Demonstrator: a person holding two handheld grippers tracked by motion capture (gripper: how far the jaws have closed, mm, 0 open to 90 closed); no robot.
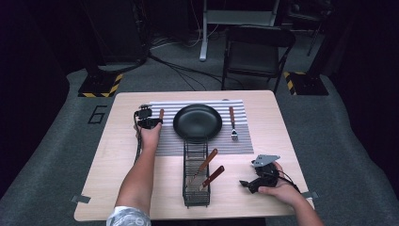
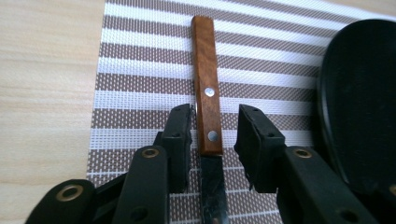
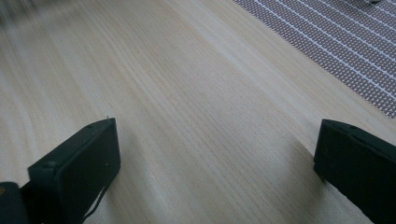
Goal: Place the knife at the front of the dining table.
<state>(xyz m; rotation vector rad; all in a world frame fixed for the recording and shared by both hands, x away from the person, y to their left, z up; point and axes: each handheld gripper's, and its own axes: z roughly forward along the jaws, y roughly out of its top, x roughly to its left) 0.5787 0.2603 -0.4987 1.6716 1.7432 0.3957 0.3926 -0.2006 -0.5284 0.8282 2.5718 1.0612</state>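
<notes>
A knife with a brown wooden handle lies on the striped placemat, just left of the black plate. My left gripper straddles the lower end of the handle. Its jaws stand slightly apart from the wood, with a clear gap on the right side. From above, the left gripper sits at the placemat's left edge beside the knife. My right gripper rests near the table's front right, wide open over bare wood with nothing between its jaws.
The black plate sits mid-placemat, with a wooden-handled fork to its right. A black wire basket in front of the plate holds two wooden-handled utensils. A chair stands beyond the table.
</notes>
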